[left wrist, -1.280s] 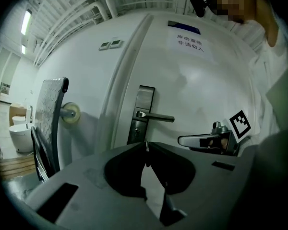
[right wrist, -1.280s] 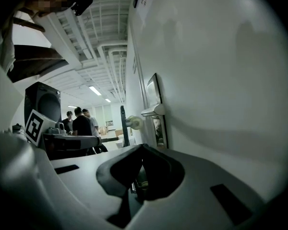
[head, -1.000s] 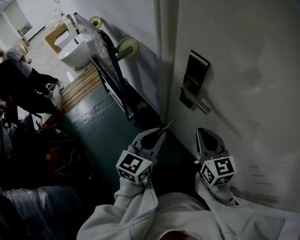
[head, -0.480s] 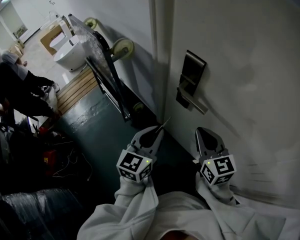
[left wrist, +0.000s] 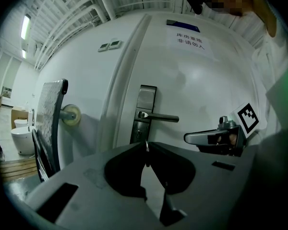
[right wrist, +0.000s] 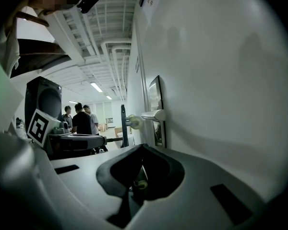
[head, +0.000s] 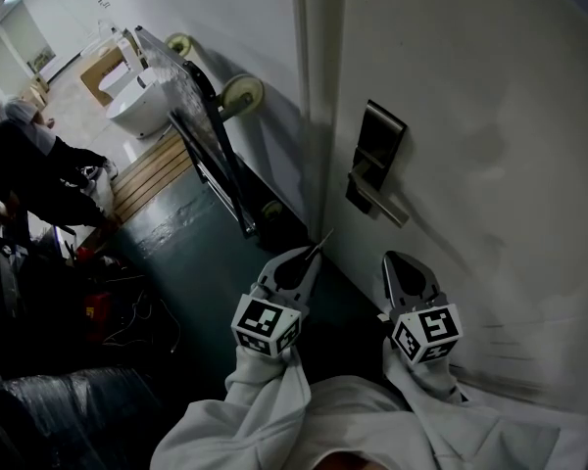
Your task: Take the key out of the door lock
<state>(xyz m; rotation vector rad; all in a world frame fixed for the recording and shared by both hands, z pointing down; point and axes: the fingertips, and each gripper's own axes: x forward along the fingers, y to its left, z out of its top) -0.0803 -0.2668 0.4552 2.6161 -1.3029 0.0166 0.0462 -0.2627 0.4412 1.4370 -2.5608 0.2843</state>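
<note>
— Where's the key (left wrist: 147, 150)?

— It's a thin metal sliver pinched edge-on in the narrow dark jaw tips of the left gripper (head: 314, 259). It's just below the dark rectangular lock plate (head: 376, 155) and its straight lever handle (head: 384, 202), touching neither.

— And the right gripper (right wrist: 142, 163)?

— Jaws pressed together, holding nothing, beside the smooth white door (head: 490, 116).
</note>
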